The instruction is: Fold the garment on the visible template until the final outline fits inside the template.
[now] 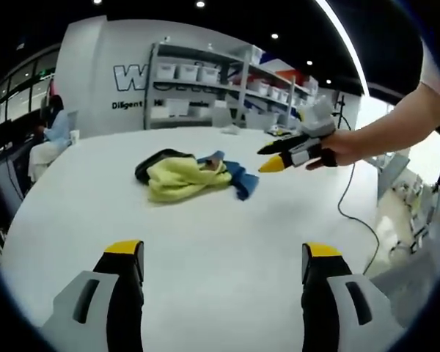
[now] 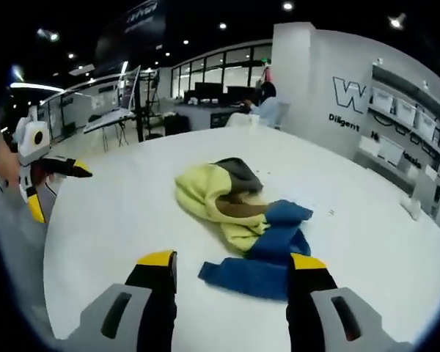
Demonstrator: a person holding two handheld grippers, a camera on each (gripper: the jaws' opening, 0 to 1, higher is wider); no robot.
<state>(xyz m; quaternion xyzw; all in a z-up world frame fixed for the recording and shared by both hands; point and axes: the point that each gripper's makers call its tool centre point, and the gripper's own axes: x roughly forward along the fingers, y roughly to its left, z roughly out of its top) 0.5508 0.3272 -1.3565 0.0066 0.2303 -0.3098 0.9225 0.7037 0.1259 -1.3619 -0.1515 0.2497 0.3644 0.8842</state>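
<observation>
A crumpled heap of garments lies on the round white table (image 1: 205,235): a yellow piece (image 1: 182,178) over a dark one (image 1: 155,162), and a blue piece (image 1: 240,178) trailing to one side. My left gripper (image 1: 224,253) hovers open over bare table, well short of the heap. In the right gripper view the yellow garment (image 2: 205,192) and the blue cloth (image 2: 268,253) lie just beyond my open right gripper (image 2: 232,260), with the blue edge between the jaw tips. A hand holds the right gripper (image 1: 268,158) beside the heap. The left gripper (image 2: 59,192) stands open at the table's edge.
Shelves with white bins (image 1: 205,77) stand behind the table against a lettered wall. A person sits at a desk (image 1: 55,128) in the background. A black cable (image 1: 348,198) runs across the table edge. Desks and monitors (image 2: 205,95) fill the far room.
</observation>
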